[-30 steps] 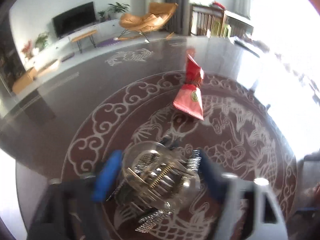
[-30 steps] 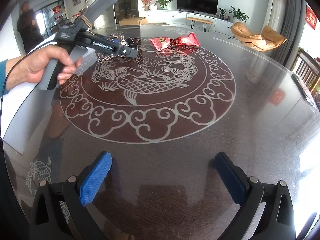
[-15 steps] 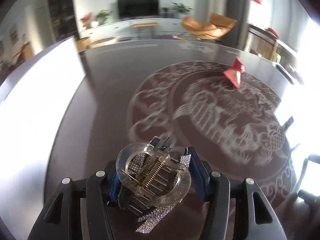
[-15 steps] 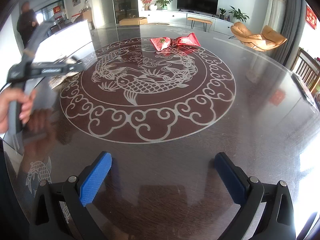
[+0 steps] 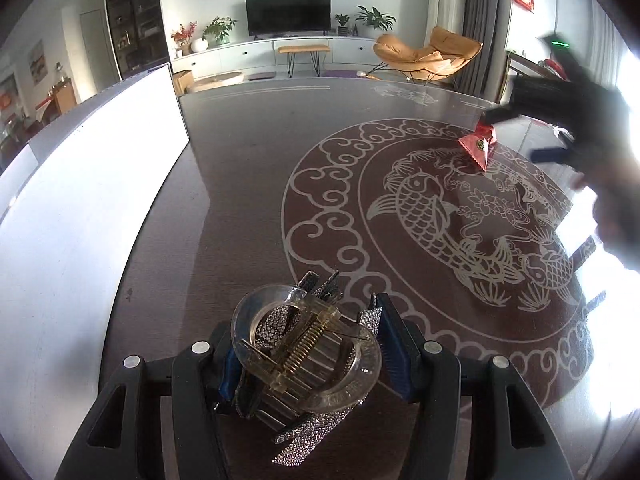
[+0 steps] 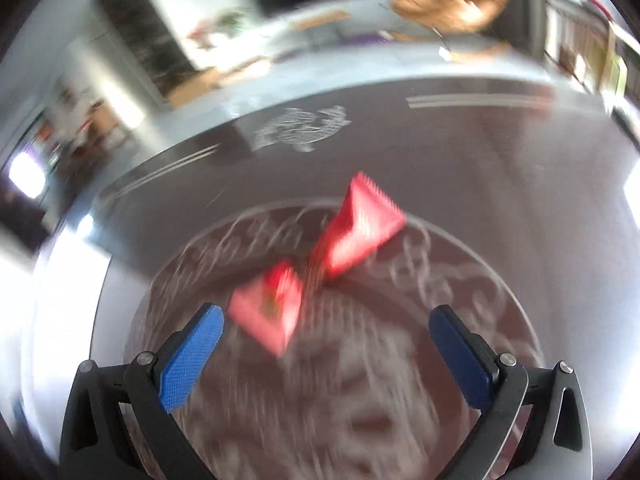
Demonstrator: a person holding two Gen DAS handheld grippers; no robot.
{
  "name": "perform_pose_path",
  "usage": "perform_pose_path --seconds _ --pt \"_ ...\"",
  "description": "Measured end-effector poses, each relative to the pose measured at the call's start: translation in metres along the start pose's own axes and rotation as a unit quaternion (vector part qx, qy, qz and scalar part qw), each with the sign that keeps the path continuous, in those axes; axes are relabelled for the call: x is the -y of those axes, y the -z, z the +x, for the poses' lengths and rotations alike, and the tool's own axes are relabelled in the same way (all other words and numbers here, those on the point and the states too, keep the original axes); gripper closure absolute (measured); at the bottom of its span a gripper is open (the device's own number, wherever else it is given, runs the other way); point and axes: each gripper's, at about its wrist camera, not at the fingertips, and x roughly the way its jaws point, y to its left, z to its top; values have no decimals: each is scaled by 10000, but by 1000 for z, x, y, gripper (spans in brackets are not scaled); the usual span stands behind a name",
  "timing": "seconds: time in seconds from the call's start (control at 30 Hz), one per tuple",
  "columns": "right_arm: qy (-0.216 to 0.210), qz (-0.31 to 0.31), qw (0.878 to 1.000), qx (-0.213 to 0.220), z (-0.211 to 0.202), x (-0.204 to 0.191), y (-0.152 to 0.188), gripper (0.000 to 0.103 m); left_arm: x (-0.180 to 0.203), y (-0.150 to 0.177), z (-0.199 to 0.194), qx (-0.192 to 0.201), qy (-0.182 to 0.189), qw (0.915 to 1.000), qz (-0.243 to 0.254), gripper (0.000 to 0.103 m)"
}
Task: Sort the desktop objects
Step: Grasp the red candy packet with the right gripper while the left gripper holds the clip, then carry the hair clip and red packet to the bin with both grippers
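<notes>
Carried off the fish pattern, the clear hair clip [image 5: 306, 354] now sits clamped between the blue pads of the left hand-held gripper [image 5: 310, 354], lifted above the near-left part of the table [image 5: 240, 168], with a white board [image 5: 80, 208] off to that gripper's left. Meanwhile the right hand-held gripper [image 6: 326, 342] has swung across to the red candy-shaped packet [image 6: 316, 264], which lies on the table just ahead of its wide-apart fingers. I judge one object is in transit for sorting, and the packet is the next pick; motion blur hides finer detail.
</notes>
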Motion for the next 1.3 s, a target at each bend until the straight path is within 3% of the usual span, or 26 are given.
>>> perform_pose_path --seconds 0.1,0.23,0.27,0.3,0.33,0.4,0.53,0.67,0.87,1.0,1.07,1.1,1.13,1.3 --pt "464 114 9988 -79 27 -9 -14 0 0 0 0 0 -1 10000 1 46" --pt "911 -596 9940 40 44 -41 -9 3 -5 1 1 -2 -11 10000 13 45" --pt "1031 -852 9910 81 46 -48 -4 11 -5 2 2 -3 -14 10000 14 45" --pt "1072 -1098 9880 179 45 -55 2 30 -5 2 2 -3 -17 10000 17 45" --pt "942 -1259 9871 302 41 -59 7 38 -5 2 1 -2 -20 10000 19 45" --pt "820 -1513 9843 382 35 -65 17 76 -5 3 1 -1 -21 10000 20 45" --pt "560 -1848 9805 376 17 -65 49 76 -2 0 4 -2 -51 10000 46 45" --pt "141 -2100 9771 317 -18 -56 107 76 -1 7 -1 -12 -37 10000 2 45" --pt "-43 -2549 9657 495 -82 -24 219 76 13 49 -35 -9 5 10000 -32 46" --pt "-119 -2574 9643 609 -110 -11 270 73 26 75 -55 15 86 10000 30 46" --pt "-171 -2540 9653 588 -117 -10 281 64 30 81 -58 -32 165 9998 88 32" --pt "-180 -2562 9649 549 -120 -9 285 57 31 80 -56 -146 247 9995 112 8" --pt "-188 -2604 9641 476 -119 -10 282 56 31 82 -54 -260 270 9993 94 0" --pt "-178 -2771 9601 -342 -110 -11 255 56 25 82 -57 -374 391 9985 69 0"
